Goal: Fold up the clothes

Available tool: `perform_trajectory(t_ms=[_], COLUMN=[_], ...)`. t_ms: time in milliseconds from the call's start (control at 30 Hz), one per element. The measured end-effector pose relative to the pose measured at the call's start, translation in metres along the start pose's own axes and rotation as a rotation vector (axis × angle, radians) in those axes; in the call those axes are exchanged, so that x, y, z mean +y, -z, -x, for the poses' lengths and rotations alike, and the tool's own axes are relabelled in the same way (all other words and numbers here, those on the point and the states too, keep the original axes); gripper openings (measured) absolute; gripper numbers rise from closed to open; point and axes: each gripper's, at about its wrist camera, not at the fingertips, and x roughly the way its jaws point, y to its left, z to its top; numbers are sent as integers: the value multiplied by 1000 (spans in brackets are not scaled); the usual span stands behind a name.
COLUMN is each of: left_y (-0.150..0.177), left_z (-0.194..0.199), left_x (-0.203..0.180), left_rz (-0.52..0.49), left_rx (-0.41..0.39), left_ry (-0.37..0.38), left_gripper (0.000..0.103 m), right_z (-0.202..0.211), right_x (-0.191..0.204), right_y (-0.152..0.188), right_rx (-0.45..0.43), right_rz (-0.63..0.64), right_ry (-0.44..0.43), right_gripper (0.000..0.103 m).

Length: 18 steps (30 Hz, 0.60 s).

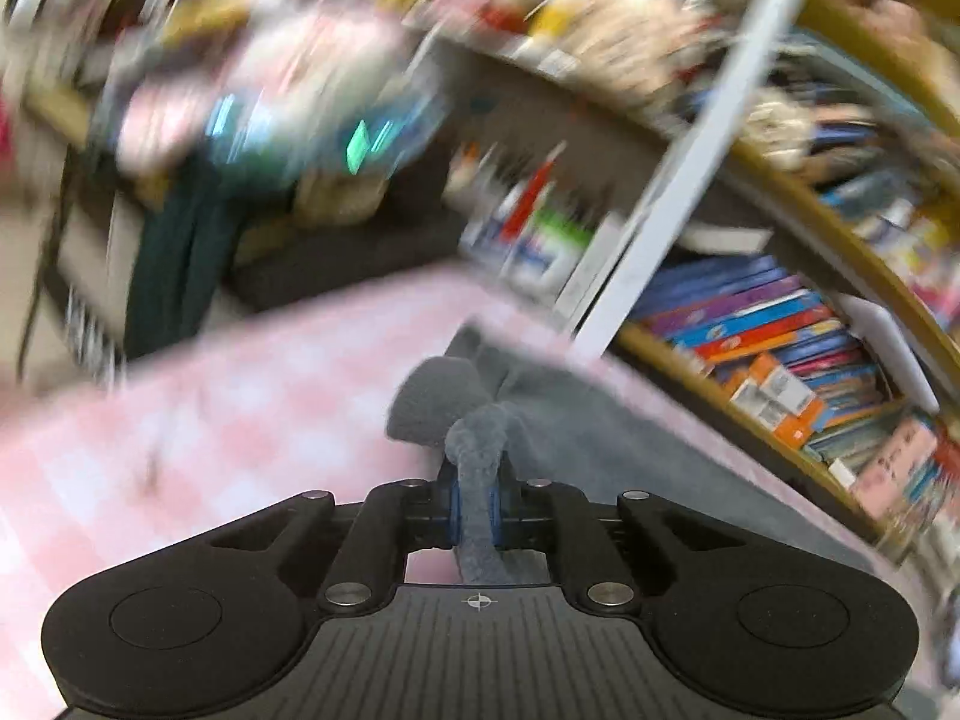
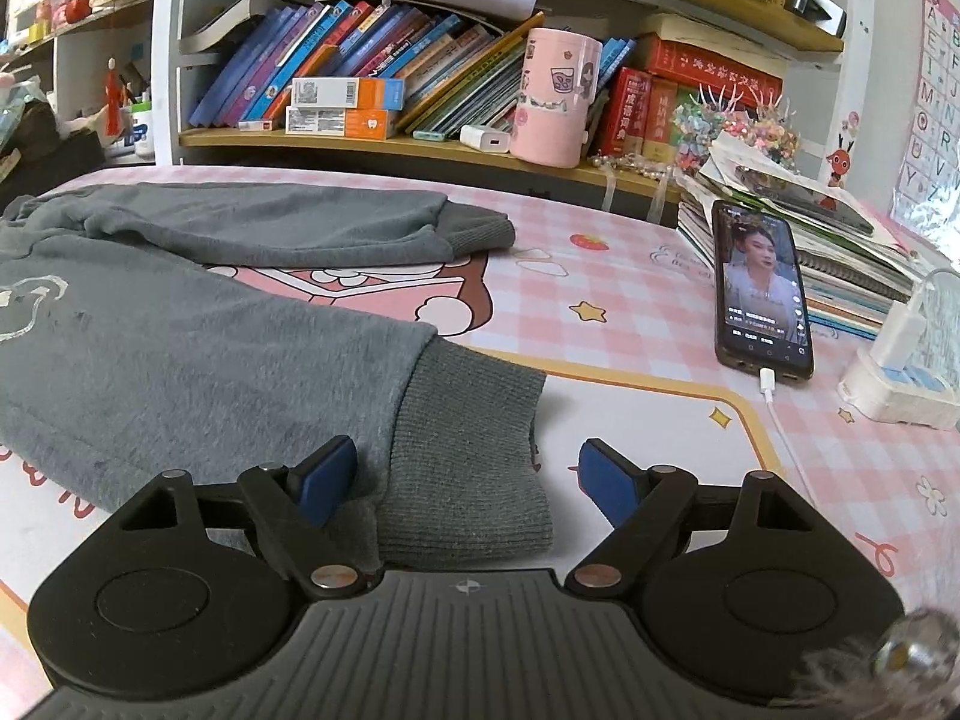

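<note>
Two grippers at pink checked table (image 2: 630, 276): left gripper (image 1: 477, 507) clamped on grey garment (image 2: 180, 348), right gripper (image 2: 468, 474) spread wide around ribbed cuff (image 2: 468, 456), bare tabletop between cuff and phone (image 2: 762, 288); books crowding shelf (image 2: 372, 141).

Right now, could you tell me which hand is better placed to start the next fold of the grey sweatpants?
Left, probably. The left gripper is shut on a bunch of the grey sweatpants, ready to pull. The right gripper stands open around a ribbed cuff, its jaws not yet pressing, so it must close first.
</note>
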Motion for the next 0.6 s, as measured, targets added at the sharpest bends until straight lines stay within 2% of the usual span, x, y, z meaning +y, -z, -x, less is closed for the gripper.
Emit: perform_trajectory(t_ms=[67, 167, 300, 433, 500, 600], left_y=[0, 10, 17, 13, 13, 13], left_z=[0, -18, -17, -15, -8, 10], left_x=[9, 36, 46, 43, 38, 24], left_rz=[33, 114, 124, 84, 40, -59], left_rx=[16, 127, 128, 144, 136, 85], left_ry=[-20, -81, -59, -84, -135, -186], left_gripper=[8, 8, 13, 21, 30, 32], right_z=[0, 0, 0, 1, 1, 0], right_x=[0, 0, 0, 0, 1, 0], right_y=[0, 1, 1, 1, 1, 1], right_rx=[-1, 1, 2, 3, 2, 2], right_rz=[0, -3, -1, -2, -2, -3], right_ry=[-4, -26, -33, -34, -33, -34], right_gripper=[81, 81, 81, 81, 81, 81])
